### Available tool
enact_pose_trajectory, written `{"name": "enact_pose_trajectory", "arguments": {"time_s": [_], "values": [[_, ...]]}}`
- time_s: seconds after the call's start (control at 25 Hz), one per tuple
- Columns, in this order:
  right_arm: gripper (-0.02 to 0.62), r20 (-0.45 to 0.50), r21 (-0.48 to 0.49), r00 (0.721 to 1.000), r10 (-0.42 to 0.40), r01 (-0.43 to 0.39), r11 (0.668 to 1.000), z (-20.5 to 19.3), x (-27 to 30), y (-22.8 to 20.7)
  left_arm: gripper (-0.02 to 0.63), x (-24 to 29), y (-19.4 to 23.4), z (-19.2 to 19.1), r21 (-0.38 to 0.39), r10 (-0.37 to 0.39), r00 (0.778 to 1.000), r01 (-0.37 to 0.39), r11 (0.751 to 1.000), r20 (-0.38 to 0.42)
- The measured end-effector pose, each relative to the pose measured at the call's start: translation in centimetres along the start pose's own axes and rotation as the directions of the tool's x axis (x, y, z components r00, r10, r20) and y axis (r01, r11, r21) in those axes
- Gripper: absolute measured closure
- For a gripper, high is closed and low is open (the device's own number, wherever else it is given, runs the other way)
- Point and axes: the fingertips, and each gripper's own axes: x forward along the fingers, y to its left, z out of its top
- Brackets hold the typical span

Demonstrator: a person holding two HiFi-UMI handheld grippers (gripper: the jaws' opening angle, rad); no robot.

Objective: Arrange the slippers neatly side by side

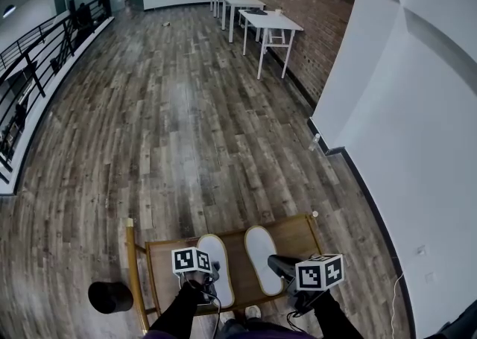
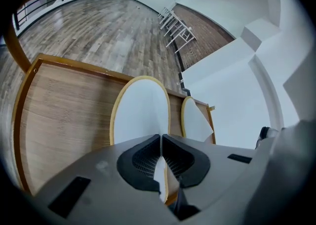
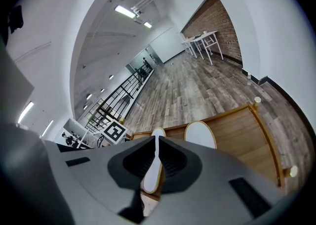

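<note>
Container: a shallow wooden tray [image 1: 168,270] with a raised rim and a small knob at each far corner stands on the plank floor. It holds two flat white slippers with yellow edging, and nothing else can be seen in it.

Contents: the left slipper [image 1: 218,261] and right slipper [image 1: 261,254] lie side by side, toes pointing away from the person. A narrow strip of bare wood separates them, and the right one sits slightly further forward.

Left gripper [image 2: 161,140]: the jaws are pressed together on the heel edge of the left slipper. A sliver of white sole and yellow rim shows between the pads.

Right gripper [image 1: 279,264]: the jaws are nearly together on a strip of white sole with a yellow rim. The head view puts the jaw tip at the heel edge of the right slipper. The right gripper view alone does not show clearly which slipper this strip belongs to.

Obscured: both heels are covered by the grippers and the dark sleeves. The near rim of the tray is cut off by the bottom of the head view. A black round object [image 1: 110,296] sits on the floor just left of the tray, and I cannot tell what it is.
</note>
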Motion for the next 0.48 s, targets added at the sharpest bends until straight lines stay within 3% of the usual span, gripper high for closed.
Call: {"name": "enact_pose_trajectory", "arguments": {"time_s": [0.28,0.48], "values": [[0.575,-0.016,-0.001,1.000,0.004,-0.004,1.000,0.08,0.15,0.03,0.594,0.45,-0.27,-0.05,0.008,0.005,1.000,-0.005,1.000,-0.012],[0.575,-0.022,-0.003,1.000,0.004,-0.004,1.000,0.07,0.50,0.13,0.592,0.46,-0.26,-0.09,-0.003,-0.032,0.999,0.032,0.999,-0.014]]}}
